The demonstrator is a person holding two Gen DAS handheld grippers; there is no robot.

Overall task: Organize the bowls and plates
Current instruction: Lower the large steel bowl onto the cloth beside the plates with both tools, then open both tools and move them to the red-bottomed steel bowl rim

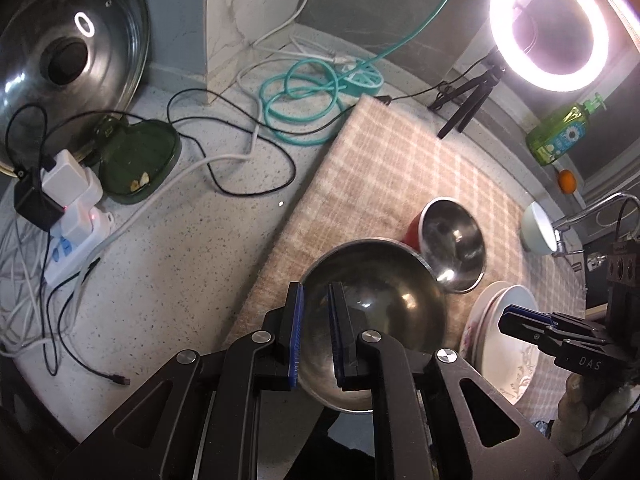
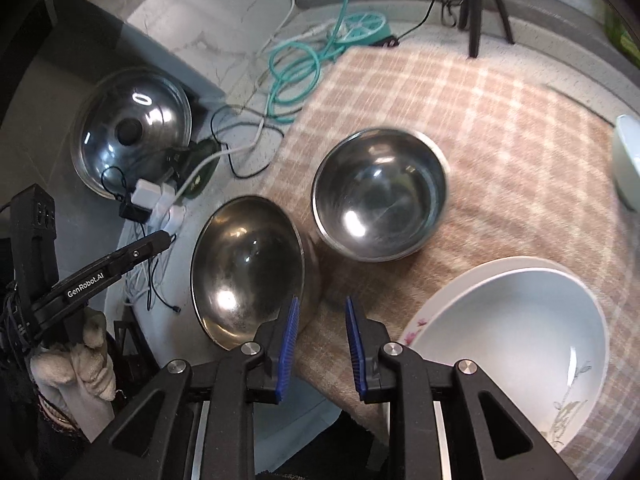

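Observation:
A large steel bowl (image 1: pixel 384 312) (image 2: pixel 244 264) sits at the near left edge of the checked cloth (image 1: pixel 380 168) (image 2: pixel 480 120). My left gripper (image 1: pixel 315 300) (image 2: pixel 164 238) hovers at its left rim, pads a narrow gap apart with nothing pinched. A second steel bowl (image 1: pixel 452 244) (image 2: pixel 380 196), red outside, stands just behind it. Stacked white flowered plates (image 1: pixel 488 360) (image 2: pixel 512 328) lie to the right. My right gripper (image 2: pixel 322 308) (image 1: pixel 508 316) is open over bare cloth between the large bowl and the plates. A pale bowl (image 1: pixel 538 232) (image 2: pixel 628 160) sits far right.
On the speckled counter to the left are a glass pot lid (image 1: pixel 68 56), a green dish (image 1: pixel 136 160), a power strip (image 1: pixel 72 232) and several loose cables (image 1: pixel 300 96). A ring light (image 1: pixel 550 28) on a tripod, a soap bottle (image 1: pixel 560 132) and a faucet (image 1: pixel 592 208) stand behind.

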